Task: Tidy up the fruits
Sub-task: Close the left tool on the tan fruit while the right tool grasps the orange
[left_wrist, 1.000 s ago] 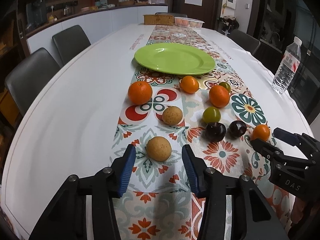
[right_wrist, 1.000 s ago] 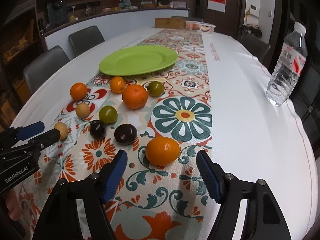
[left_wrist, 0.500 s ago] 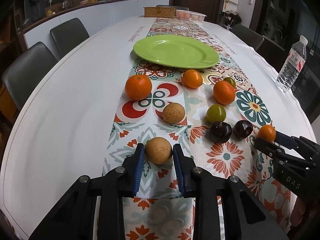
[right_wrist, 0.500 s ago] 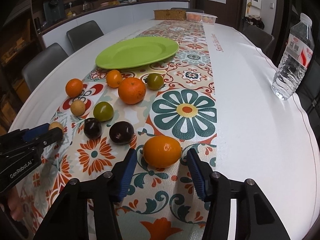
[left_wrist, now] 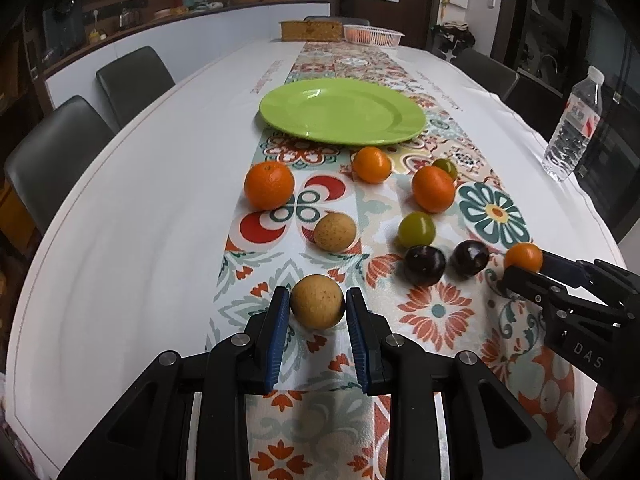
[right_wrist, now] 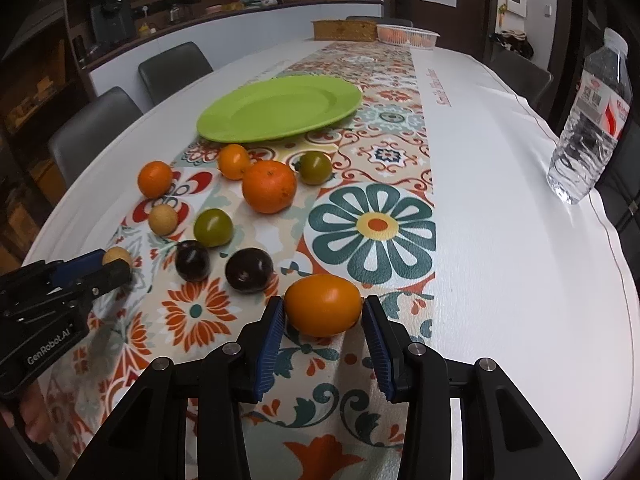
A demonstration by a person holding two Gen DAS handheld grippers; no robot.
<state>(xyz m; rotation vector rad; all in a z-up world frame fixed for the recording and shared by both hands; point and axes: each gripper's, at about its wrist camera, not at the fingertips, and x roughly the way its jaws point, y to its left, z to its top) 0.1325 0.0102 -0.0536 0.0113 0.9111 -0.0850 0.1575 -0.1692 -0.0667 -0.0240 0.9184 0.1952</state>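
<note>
My left gripper [left_wrist: 317,312] is shut on a tan round fruit [left_wrist: 317,306] at the near end of the patterned runner; both blue pads touch it. My right gripper [right_wrist: 323,314] is shut on a small orange fruit [right_wrist: 322,304] at the runner's right side. The left gripper also shows in the right wrist view [right_wrist: 108,266], the right gripper in the left wrist view [left_wrist: 524,268]. An empty green plate [left_wrist: 360,100] lies farther up the runner. Between plate and grippers lie several loose fruits: oranges [left_wrist: 269,185], a second tan fruit [left_wrist: 334,231], a green one [left_wrist: 417,229], two dark plums [left_wrist: 425,265].
A water bottle [right_wrist: 592,120] stands on the white tablecloth at the right. A woven box [left_wrist: 311,30] and a white basket [left_wrist: 373,35] sit at the table's far end. Dark chairs [left_wrist: 52,156] line the left side.
Both grippers closed from wide open onto their fruits: the left onto the tan fruit, the right onto the small orange one. Both moved slightly forward.
</note>
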